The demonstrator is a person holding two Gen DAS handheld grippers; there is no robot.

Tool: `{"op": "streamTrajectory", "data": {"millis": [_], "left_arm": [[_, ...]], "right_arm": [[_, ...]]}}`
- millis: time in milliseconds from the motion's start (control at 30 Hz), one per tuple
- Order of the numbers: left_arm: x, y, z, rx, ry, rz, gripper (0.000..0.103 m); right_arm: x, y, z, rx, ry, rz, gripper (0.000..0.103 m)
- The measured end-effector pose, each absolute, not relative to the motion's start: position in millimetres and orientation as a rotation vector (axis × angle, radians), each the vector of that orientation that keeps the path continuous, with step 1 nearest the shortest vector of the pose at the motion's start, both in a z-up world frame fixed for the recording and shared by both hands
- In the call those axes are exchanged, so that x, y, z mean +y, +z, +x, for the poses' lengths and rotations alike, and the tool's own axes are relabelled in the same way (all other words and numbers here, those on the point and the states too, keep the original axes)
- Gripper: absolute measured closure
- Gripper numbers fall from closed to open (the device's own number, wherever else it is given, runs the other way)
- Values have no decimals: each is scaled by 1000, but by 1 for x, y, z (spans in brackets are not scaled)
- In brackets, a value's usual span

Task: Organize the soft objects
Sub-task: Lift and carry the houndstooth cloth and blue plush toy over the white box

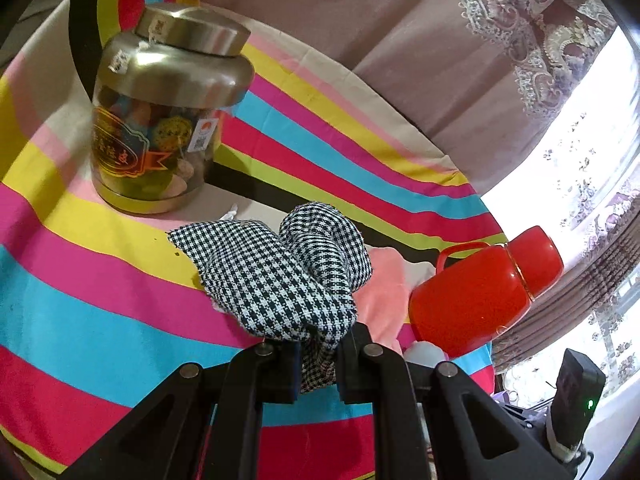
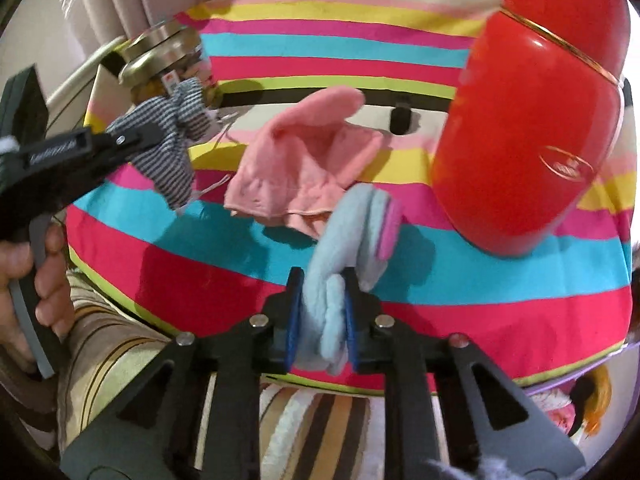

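A striped cloth (image 1: 100, 300) in pink, blue, yellow and red covers the table, with mauve curtains (image 1: 360, 20) and a bright window (image 1: 580, 152) behind it. On it stand a red flask (image 1: 480, 288) with a handle and a metal-lidded jar (image 1: 160, 120) of wrapped sweets, well apart. Between them lies a pink cloth (image 2: 304, 168), loosely heaped and untouched.

The left gripper (image 1: 318, 356) is pinching a houndstooth cloth (image 1: 280, 268), its jaws pressed onto a bunched corner while the rest droops toward the table near the jar. The right gripper (image 2: 320, 320) is clamped on a folded pale blue cloth (image 2: 344, 240) with a lilac edge, raised above the table's near side, just beside the flask.

Both pieces appear to be in mid-carry. To do this well, each should probably be lifted high enough that trailing fabric clears the jar and flask, then set down flat beside the pink cloth before the jaws release. A small dark object (image 2: 401, 117) sits on the far stripe; what it is cannot be told.
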State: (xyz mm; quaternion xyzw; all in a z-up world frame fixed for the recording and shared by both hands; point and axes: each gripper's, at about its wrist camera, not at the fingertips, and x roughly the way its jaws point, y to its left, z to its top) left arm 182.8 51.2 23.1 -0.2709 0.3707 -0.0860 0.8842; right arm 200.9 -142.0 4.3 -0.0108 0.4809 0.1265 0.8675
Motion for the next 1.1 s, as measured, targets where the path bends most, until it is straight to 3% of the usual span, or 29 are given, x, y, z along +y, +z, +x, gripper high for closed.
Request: {"op": "streamTrajectory", "data": {"millis": [600, 1100], "left_arm": [[17, 57, 145, 703, -272, -490, 90], [-95, 87, 125, 723, -528, -378, 90]], "right_arm": [[-214, 43, 142, 914, 166, 118, 86], [-383, 64, 44, 884, -214, 241, 86]]}}
